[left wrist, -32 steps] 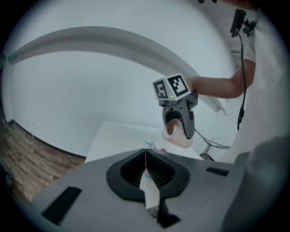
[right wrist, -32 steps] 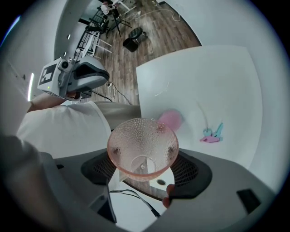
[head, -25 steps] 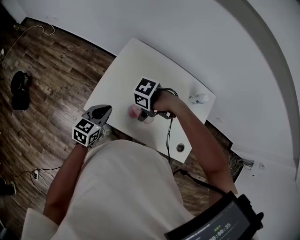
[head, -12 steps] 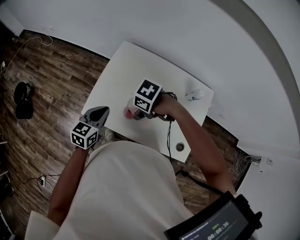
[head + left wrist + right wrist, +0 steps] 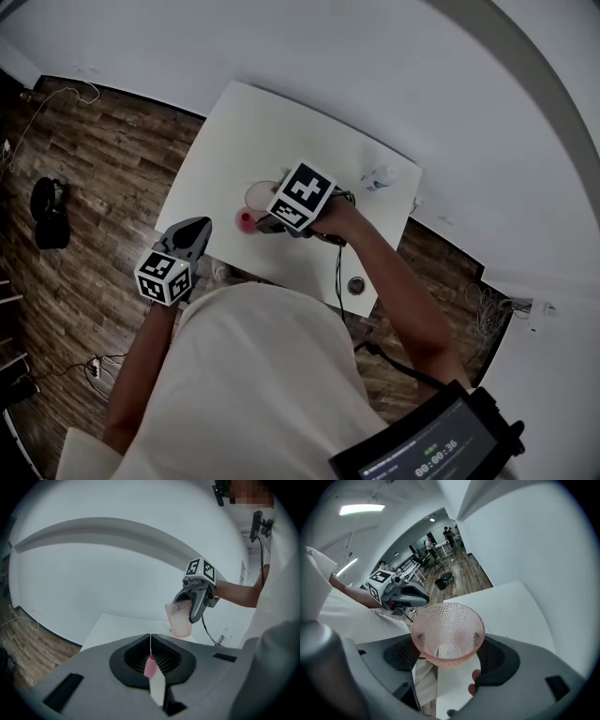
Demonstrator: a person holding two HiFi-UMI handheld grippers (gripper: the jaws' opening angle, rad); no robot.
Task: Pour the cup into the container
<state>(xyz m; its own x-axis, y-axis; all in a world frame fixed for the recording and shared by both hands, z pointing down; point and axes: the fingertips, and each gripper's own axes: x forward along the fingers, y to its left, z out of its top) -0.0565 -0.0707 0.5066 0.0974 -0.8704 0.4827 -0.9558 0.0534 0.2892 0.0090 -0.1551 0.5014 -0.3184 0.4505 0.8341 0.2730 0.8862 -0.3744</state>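
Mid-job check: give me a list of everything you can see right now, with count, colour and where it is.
cup: one, translucent pink, dimpled, held off the table, looks empty.
small red thing: one, on the table beside the cup; too small to identify.
bottle: one, clear, at the table's far right corner.
table: one, white, set against a white wall.
grommet hole: one, dark, near the table's near right edge.
black object: one, on the wooden floor to the left.
screen: one, dark with digits, at the head view's bottom right.
left gripper: grey, jaws shut on nothing, off the table's near left edge.
right gripper: grey, jaws shut on the cup.
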